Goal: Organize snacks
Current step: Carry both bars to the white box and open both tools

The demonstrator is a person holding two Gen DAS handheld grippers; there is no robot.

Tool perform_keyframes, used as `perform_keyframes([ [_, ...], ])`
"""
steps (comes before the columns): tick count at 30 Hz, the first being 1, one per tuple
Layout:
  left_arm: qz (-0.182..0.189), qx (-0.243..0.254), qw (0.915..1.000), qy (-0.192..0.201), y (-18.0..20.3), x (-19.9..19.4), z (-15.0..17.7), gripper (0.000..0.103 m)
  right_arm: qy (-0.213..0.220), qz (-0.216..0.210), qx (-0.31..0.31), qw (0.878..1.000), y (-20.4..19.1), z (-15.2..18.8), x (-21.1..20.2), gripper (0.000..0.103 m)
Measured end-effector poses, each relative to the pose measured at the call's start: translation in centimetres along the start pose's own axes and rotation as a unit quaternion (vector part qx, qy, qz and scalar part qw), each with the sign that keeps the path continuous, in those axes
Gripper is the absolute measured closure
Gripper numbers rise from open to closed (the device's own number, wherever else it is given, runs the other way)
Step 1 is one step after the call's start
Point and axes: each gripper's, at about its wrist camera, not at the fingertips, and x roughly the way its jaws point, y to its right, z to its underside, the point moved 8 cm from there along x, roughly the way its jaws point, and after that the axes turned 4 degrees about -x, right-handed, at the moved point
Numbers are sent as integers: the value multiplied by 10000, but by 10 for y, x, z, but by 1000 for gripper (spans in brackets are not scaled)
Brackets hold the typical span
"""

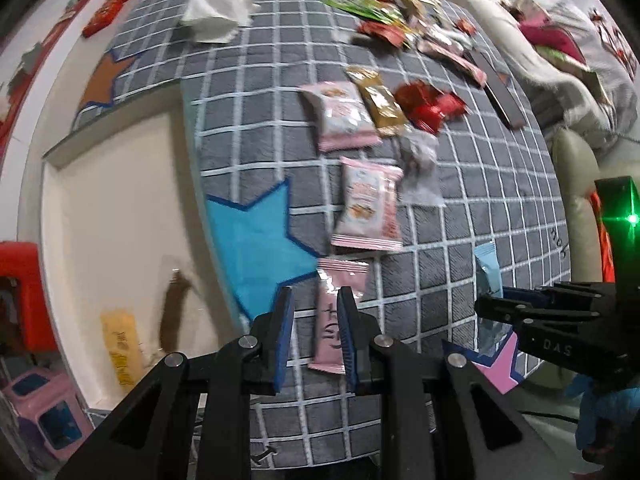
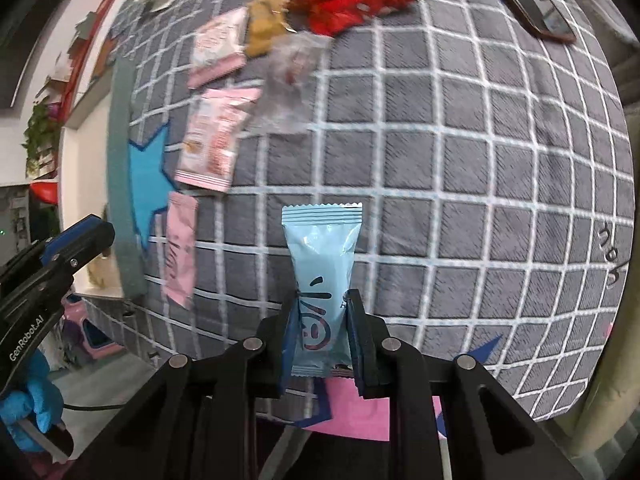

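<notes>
Snacks, assorted, lying on a grey checked cloth (image 1: pixel 460 184) over your tabletop.

Item 1: blue packet (image 2: pixel 320 276). Your right gripper (image 2: pixel 322 332) has its jaws pinching this packet near the lower end; the sealed top stands free above them. It appears lifted rather than lying flat, though that is a judgement.

Item 2: slim pink packet (image 1: pixel 336 316). It lies flat on the cloth, directly between the spread jaws of your left gripper (image 1: pixel 314 334); the pads flank its sides, and whether they touch it yet cannot be told.

Item 3: two pink-and-white pouches (image 1: pixel 368 204), in a rough line beyond the slim packet, with a gold pouch (image 1: pixel 378 104) and red wrappers (image 1: pixel 428 104) further off.

Item 4: white tray (image 1: pixel 108 216), just beside the cloth on your left, holding a yellow sachet (image 1: pixel 122 354).

Handling note: before closing the left jaws, centre them across the slim packet's width and keep low, so the film does not slide away. Close gently; the contents may crush. Keep the right hold steady and clear of the left gripper.
</notes>
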Motion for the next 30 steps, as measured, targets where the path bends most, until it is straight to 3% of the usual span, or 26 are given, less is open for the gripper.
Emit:
perform_keyframes([
  [4, -33, -256, 9996, 82, -26, -10, -5, 78, 67, -47, -250, 9997, -25, -9, -8, 79],
  [7, 45, -103, 9999, -55, -24, -7, 2, 78, 118, -100, -326, 9993, -39, -13, -11, 79],
  [9, 64, 132, 9994, -310, -11, 8, 10, 60, 76, -94, -322, 9994, -44, -14, -10, 79],
  [11, -6, 342, 9985, -433, 0, 24, 17, 49, 11, -31, -328, 9995, -47, -9, -10, 79],
  [16, -175, 544, 9939, -941, 20, 74, 35, 49, -28, 93, -183, 9998, -33, 5, -13, 79],
  [18, -273, 539, 9938, -930, 22, 81, 36, 48, -27, 121, -92, 9999, -24, 8, -18, 79],
  [20, -263, 635, 9934, -914, 28, 83, 35, 50, -16, 116, -21, 9999, -17, 12, -21, 79],
  [22, -287, 659, 9935, -882, 30, 83, 32, 76, -6, 115, 9, 9999, -13, 14, -24, 79],
  [26, -72, 483, 9957, -783, 31, 70, 23, 78, 29, 96, 15, 9999, -7, 14, -29, 79],
  [30, 163, 256, 9989, -345, 26, 35, 10, 78, 74, 57, -74, 9999, -14, 11, -33, 79],
])
